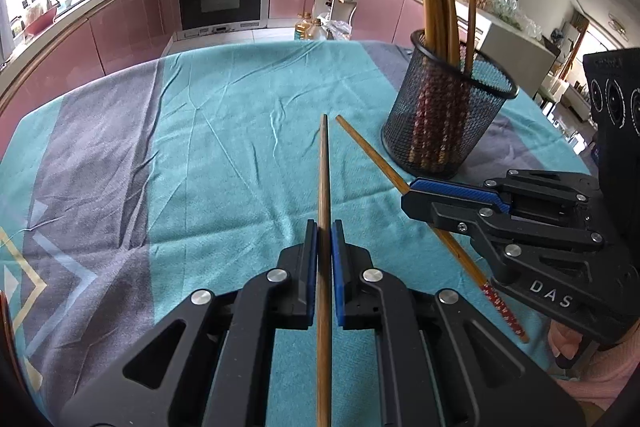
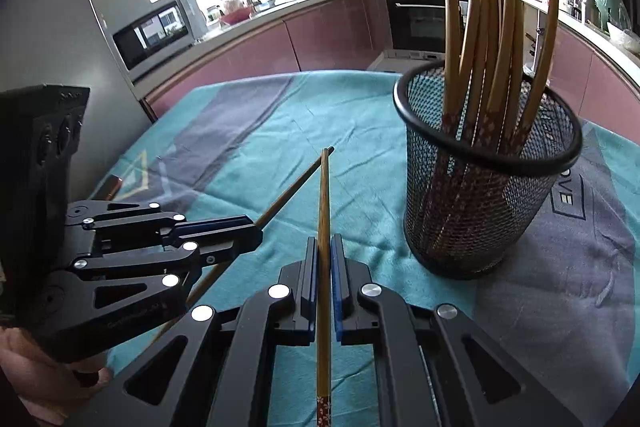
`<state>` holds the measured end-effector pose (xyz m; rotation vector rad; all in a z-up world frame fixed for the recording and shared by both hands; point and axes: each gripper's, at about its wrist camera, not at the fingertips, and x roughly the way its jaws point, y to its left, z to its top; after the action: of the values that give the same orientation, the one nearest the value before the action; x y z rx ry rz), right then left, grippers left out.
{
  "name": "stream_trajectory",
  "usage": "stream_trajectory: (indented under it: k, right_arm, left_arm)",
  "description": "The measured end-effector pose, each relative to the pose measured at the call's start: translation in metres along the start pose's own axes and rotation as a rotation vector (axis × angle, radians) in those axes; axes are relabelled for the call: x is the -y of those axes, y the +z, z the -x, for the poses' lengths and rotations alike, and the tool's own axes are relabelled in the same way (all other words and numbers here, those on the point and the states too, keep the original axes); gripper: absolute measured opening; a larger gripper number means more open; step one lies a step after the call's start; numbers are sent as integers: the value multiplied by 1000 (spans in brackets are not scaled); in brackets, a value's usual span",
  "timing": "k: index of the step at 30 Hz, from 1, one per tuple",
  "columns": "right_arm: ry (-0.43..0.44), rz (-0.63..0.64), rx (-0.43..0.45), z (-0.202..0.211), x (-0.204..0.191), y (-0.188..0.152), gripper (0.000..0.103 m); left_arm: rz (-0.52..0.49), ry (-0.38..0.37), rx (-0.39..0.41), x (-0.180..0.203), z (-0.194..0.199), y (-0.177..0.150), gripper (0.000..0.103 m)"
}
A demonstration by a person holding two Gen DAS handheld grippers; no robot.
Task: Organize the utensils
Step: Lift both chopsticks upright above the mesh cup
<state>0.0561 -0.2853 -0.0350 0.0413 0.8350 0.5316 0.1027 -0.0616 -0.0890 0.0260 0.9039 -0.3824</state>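
Now both the left gripper and right gripper are clamping their fingers on one chopstick each, needing tip-up carriage into the mesh holder.

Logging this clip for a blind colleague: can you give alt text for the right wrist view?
The right tongs are shut on a chopstick above a teal tablecloth. Beside them at left, the left tongs grip another chopstick; their tips nearly meet. At right stands a mesh cup full of chopsticks.
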Motion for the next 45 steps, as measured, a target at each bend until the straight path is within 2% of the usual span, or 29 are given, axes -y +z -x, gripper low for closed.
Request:
stream_trajectory:
  k: [13,18,45]
  right_arm:
    - [85,-38,100,41,4,10,5]
    - [91,-44,140,56,5,14,5]
    - [81,-48,264,98,11,20,5]
  left_arm:
    - [21,-99,78,-2,40,11,7]
    - [26,-138,104,0,55,16,7]
    - [8,-188,193,12,89,22,7]
